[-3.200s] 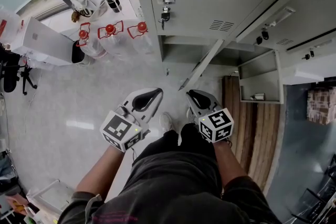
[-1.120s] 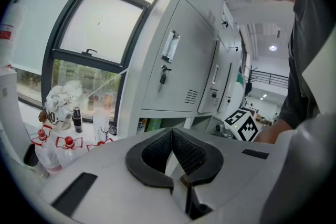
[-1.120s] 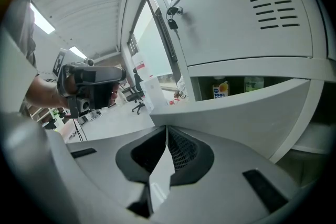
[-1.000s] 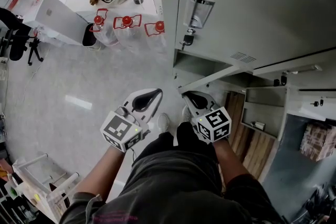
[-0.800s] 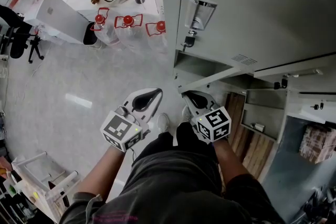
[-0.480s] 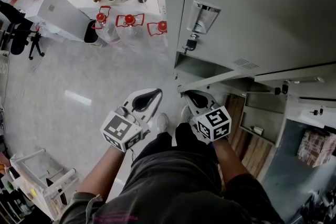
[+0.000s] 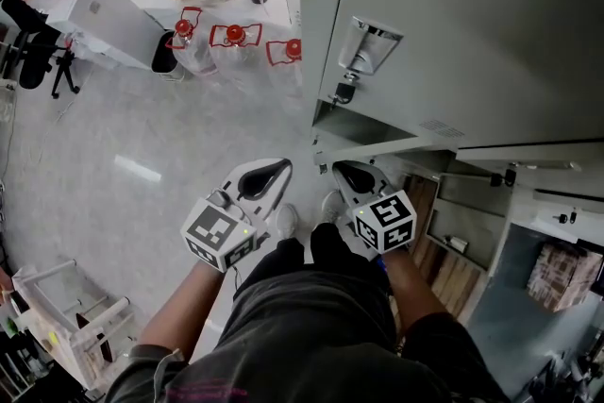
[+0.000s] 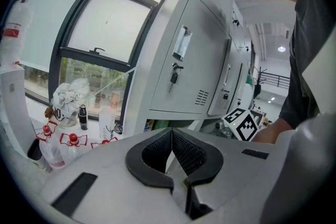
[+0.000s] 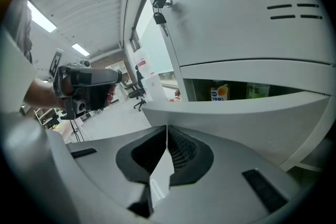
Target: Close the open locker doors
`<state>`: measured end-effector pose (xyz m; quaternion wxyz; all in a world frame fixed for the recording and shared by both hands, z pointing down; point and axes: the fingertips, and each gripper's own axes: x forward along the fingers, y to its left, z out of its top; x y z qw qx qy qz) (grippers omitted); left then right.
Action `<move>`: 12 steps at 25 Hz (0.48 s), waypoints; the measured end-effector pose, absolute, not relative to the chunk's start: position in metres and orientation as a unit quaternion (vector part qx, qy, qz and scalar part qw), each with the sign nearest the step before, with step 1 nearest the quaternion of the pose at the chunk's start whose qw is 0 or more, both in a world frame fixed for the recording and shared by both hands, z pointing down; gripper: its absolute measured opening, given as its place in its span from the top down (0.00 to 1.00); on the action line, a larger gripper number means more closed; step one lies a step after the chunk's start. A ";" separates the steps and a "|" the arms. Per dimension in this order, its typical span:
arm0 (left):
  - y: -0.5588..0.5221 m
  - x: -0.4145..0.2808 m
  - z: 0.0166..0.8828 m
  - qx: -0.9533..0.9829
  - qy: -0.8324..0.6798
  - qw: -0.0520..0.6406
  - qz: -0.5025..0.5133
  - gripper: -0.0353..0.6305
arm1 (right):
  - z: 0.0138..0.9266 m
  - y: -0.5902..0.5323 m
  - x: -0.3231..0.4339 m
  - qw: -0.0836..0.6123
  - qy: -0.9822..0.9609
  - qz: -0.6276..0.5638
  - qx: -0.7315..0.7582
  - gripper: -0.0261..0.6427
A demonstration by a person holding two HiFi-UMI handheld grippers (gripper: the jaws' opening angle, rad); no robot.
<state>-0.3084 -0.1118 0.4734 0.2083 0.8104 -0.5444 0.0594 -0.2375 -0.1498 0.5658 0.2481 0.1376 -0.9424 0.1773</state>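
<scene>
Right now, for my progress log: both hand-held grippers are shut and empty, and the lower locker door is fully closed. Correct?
No: the lower locker door is ajar; the right gripper view shows a juice carton through the gap. The left hand-held gripper and right hand-held gripper are shut and empty.

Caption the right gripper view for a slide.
Shut right tongs face an ajar locker door, a carton visible behind it.

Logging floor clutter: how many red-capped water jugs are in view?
3, in a row on the floor: left jug, middle jug, and right jug partly behind the locker. More may be hidden behind it.
</scene>
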 end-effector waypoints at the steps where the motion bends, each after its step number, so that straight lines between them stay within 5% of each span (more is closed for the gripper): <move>1: -0.113 -0.308 0.474 0.809 -0.546 0.211 0.058 0.93 | 0.566 -0.151 -0.237 0.248 -0.942 0.177 0.137 0.93; 12: -0.122 -0.309 0.474 0.801 -0.557 0.212 0.054 0.93 | 0.567 -0.165 -0.237 0.255 -0.943 0.172 0.127 0.93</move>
